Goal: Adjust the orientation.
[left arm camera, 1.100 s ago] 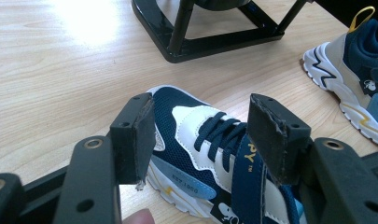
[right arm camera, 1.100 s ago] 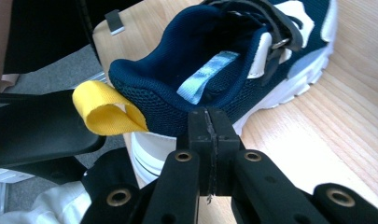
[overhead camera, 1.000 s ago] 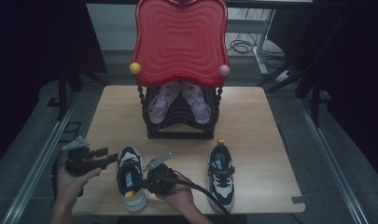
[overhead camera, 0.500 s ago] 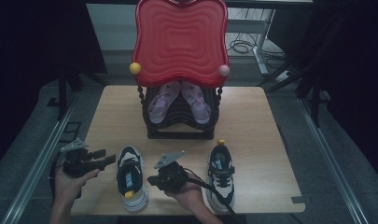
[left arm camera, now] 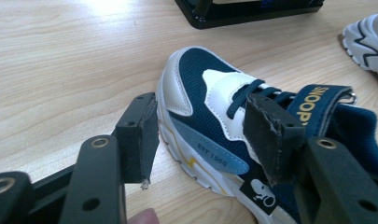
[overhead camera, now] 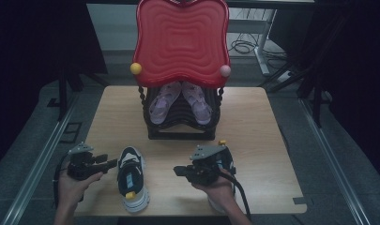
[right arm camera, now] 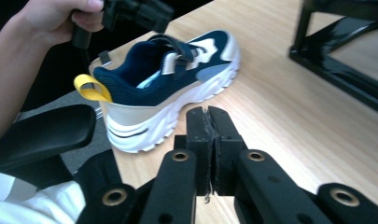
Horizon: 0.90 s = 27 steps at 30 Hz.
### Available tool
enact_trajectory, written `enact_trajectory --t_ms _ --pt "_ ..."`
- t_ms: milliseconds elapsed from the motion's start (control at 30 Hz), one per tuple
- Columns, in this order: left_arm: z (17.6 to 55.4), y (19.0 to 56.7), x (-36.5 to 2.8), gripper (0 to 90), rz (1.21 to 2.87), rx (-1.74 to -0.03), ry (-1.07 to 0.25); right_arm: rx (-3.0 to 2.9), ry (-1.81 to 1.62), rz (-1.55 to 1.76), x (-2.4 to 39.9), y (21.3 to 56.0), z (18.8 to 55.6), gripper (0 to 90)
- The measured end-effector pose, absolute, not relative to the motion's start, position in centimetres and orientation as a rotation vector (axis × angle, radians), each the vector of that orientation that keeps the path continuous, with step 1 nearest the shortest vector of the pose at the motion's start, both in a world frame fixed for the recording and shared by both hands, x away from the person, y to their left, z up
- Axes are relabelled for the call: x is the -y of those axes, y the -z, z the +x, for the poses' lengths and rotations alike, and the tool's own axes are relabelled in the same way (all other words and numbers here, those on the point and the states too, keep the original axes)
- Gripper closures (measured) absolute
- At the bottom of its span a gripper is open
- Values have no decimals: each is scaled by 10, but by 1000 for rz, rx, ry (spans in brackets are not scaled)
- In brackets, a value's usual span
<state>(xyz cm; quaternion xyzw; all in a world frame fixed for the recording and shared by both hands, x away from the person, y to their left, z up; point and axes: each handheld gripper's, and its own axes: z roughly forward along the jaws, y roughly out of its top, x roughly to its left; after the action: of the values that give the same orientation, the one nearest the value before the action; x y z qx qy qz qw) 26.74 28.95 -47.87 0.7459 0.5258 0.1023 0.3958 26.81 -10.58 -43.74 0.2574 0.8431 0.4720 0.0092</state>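
Left gripper point(overhead camera: 113, 163) fingers spread wide — right gripper point(overhead camera: 177, 171) fingers pressed together.

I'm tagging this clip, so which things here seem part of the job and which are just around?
Likely in play:
left gripper, open at the navy sneaker
right gripper, shut, empty
second sneaker
shoe rack

Just around:
pink shoes
red tray
floor cables
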Motion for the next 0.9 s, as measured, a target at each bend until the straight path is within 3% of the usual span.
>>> enact_trajectory --t_ms 100,400,500,600,633,700,900 --pt "267 481 -292 468 1887 -1342 -261 -2606 -1495 816 119 435 270 866" --pt "265 485 -299 535 1888 -1357 -272 -2560 -1538 862 147 442 275 704" --pt "264 486 -300 589 1898 -1361 -275 -2537 -1558 873 151 444 275 673" --pt "263 486 -300 745 1903 -1361 -271 -2531 -1545 881 153 445 275 648" --pt "263 486 -301 745 1907 -1360 -265 -2523 -1555 882 154 445 275 645" --pt "263 487 -301 841 1906 -1365 -251 -2514 -1567 889 156 444 275 642" --pt "272 495 -295 900 1932 -1356 -194 -2502 -1560 912 164 446 274 637"
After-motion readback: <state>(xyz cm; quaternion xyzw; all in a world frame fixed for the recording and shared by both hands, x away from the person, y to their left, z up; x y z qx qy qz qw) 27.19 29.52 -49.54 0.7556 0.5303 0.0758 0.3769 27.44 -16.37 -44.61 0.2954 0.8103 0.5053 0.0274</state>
